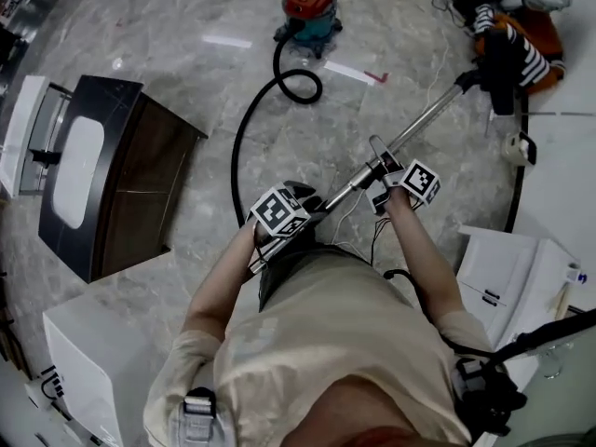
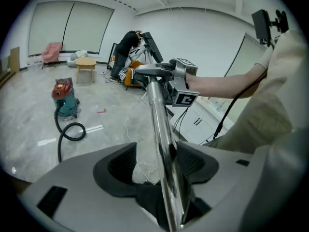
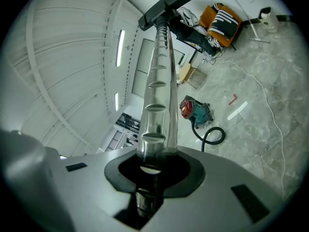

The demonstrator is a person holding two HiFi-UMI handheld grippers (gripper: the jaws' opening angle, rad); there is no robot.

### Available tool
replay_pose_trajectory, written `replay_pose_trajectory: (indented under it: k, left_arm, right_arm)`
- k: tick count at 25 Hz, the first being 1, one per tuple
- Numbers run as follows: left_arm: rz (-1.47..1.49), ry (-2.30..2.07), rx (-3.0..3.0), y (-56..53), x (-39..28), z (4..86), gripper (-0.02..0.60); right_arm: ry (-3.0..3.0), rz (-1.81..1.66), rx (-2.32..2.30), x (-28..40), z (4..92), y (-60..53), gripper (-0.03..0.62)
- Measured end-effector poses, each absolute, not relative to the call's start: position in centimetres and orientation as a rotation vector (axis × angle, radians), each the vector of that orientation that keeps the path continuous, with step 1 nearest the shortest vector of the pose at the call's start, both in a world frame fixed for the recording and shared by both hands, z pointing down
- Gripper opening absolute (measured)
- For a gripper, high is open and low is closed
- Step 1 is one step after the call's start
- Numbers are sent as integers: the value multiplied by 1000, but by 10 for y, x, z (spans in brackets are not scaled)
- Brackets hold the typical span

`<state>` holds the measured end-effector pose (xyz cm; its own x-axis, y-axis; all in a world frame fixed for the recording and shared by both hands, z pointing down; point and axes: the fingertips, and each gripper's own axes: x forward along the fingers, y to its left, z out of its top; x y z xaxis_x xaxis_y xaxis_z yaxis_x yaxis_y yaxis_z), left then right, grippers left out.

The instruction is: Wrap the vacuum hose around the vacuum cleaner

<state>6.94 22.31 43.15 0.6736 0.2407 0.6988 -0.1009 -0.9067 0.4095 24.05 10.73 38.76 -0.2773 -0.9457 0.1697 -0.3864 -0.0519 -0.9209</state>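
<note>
The red and teal vacuum cleaner [image 1: 308, 8] stands far off on the marble floor. Its black hose [image 1: 244, 128] loops beside it and curves back toward me. I hold the chrome wand [image 1: 419, 124] slanting up to the right. My left gripper [image 1: 300, 210] is at the wand's lower end. In the left gripper view the wand [image 2: 157, 115] rests against the right pad [image 2: 193, 162], with a gap to the left pad, so the left gripper [image 2: 157, 166] stands open. My right gripper [image 1: 389, 177] [image 3: 153, 166] is shut on the wand [image 3: 158, 81], below its black nozzle [image 3: 166, 6].
A dark vanity with a white basin [image 1: 121, 184] stands at the left and white cabinets [image 1: 503, 268] at the right. A seated person in striped clothing [image 1: 517, 45] is beyond the nozzle. A thin white cable [image 3: 263, 93] and a red mark [image 1: 377, 76] lie on the floor.
</note>
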Motion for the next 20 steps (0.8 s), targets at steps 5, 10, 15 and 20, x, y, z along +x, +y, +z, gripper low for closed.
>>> replay_pose_trajectory:
  k: [5,10,15,20]
  left_arm:
    - [941,308,2423,185,84,425,249]
    - [887,479,2383,153,113,420,249]
    - [955,564,2393,141,149,423,249]
    - [1114,607,2318,136,166,443,245]
  right_arm:
    - [1716,-1350,-1462,243,382,58,86]
    - [1731,-1325,-1445,242,371,15,86]
    - [1770,-1349,-1401,236,357,-20,86]
    - [1727,-1347,-1420,256,364,-30,86]
